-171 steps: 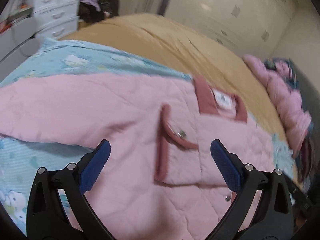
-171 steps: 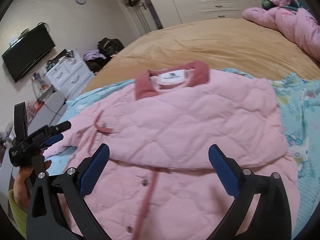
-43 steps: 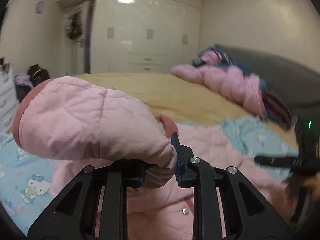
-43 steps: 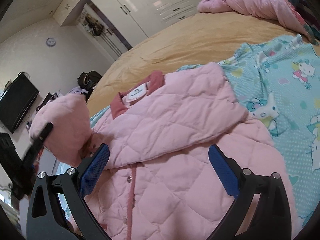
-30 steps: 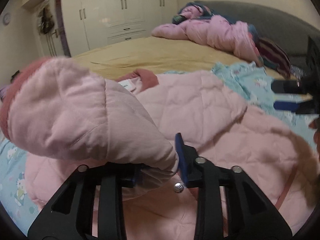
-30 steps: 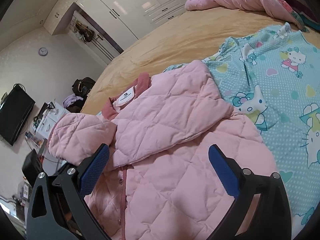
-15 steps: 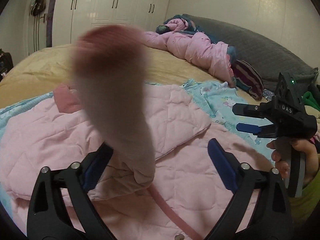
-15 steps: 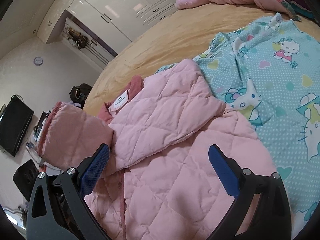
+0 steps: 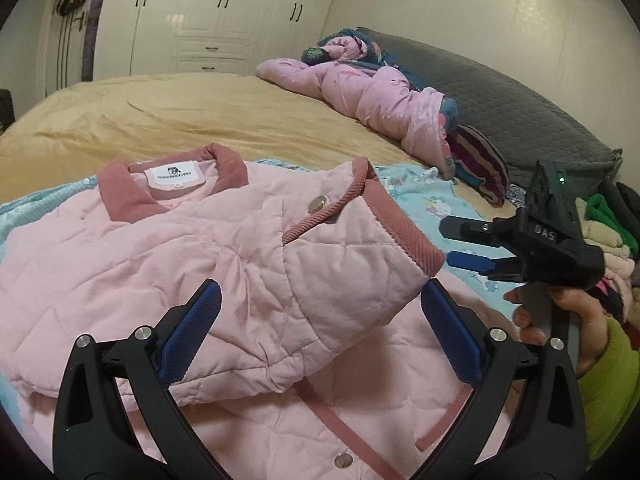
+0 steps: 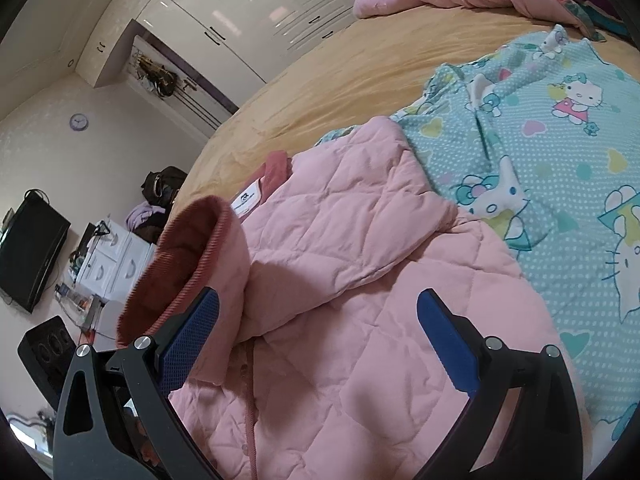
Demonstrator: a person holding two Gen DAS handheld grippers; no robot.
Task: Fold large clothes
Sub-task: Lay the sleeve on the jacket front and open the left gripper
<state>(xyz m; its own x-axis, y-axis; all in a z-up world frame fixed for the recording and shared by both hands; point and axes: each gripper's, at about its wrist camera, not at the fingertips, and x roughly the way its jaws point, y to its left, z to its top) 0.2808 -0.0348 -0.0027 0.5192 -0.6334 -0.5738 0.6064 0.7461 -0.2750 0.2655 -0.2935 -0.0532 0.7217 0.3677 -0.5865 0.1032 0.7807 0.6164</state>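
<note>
our left claw [image 9: 318, 330] is opening, nothing gripped, the sleeve [image 9: 320, 264] on the jacket [image 9: 120, 260] just ahead, cuff toward our open, empty right claw [image 9: 466, 246] — the nearer.

a bedroom: bed [image 9: 208, 120], white wardrobes [image 9: 200, 20].

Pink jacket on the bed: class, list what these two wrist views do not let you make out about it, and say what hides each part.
- Hem of the pink jacket: cut off by the bottom edge and the left gripper in the left wrist view.
- Front under the folded sleeve: covered by that sleeve.
- Collar label: print too small to read.
- Jacket's left side in the right wrist view: hidden behind the raised cuff and a finger of the right gripper.
</note>
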